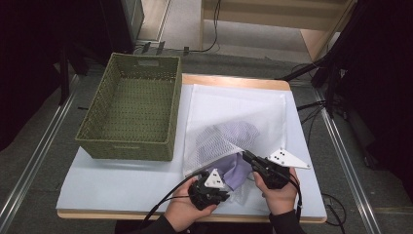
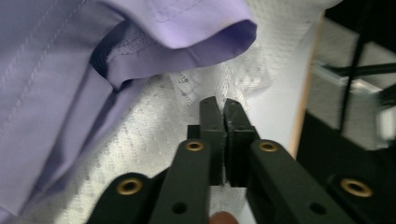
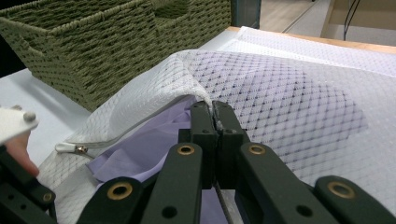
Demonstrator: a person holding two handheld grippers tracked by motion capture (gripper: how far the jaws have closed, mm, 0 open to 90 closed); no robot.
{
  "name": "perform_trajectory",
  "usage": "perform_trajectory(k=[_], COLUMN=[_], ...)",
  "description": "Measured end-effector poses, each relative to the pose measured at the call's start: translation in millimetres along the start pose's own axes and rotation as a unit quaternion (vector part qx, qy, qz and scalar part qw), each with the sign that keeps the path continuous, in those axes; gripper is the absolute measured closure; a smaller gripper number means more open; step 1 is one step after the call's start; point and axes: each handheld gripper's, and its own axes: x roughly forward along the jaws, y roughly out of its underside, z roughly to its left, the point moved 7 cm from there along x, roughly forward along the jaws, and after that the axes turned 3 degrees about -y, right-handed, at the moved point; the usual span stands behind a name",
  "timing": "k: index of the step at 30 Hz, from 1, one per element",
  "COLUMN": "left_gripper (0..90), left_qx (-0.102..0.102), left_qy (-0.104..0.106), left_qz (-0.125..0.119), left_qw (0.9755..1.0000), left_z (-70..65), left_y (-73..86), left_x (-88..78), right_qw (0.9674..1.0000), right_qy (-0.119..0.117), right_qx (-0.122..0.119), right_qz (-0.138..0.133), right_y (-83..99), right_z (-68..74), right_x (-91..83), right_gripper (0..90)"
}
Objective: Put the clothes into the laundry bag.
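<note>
My right gripper (image 3: 212, 108) is clamped on the mesh bag (image 3: 289, 93) edge; left gripper (image 2: 223, 106) pinches lace. The shirt (image 2: 70, 70) beside it's floppy, so grab its hem.

High view: above the near edge, facing forward and down over the mesh bag (image 1: 234, 122). Left gripper view: close above the bag's near hem. Right gripper view: low, facing across the bag toward the basket (image 3: 107, 42). All views share the bag.
</note>
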Motion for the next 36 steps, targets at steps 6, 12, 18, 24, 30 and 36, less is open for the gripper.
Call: perform_trajectory(k=[6, 12, 18, 24, 30, 36], left_gripper=[52.9, 53.7, 84.3, 83.5, 87.7, 87.5], left_qx=[-0.03, -0.053, -0.084, -0.14, -0.121, -0.076], left_qy=[-0.011, -0.058, -0.078, -0.038, -0.075, -0.152], left_qz=[-0.055, -0.073, -0.094, -0.138, -0.145, -0.067], left_qw=[0.998, 0.9942, 0.9889, 0.9798, 0.9791, 0.9832], left_z=[1.2, 9.4, 31.3, 47.6, 51.3, 66.3], left_y=[-24.7, -52.7, -67.2, -76.7, -79.4, -62.1], left_x=[-11.8, 1.2, 8.7, 3.4, -1.9, 29.1], right_qw=[1.0, 1.0, 1.0, 1.0, 1.0, 1.0], right_qy=[-0.001, -0.003, -0.003, -0.003, -0.004, -0.004], right_qx=[0.0, -0.002, 0.001, 0.002, 0.001, -0.002], right_qz=[0.002, 0.003, -0.001, -0.002, -0.002, 0.005], right_y=[0.2, 0.3, -0.3, -1.3, -1.0, 0.5], right_z=[1.5, 2.3, 0.3, -0.4, -0.2, 2.2], right_x=[0.8, 0.5, -1.7, -2.6, -1.4, 0.5], right_gripper=[89.9, 89.9, 89.9, 89.9, 89.9, 89.9])
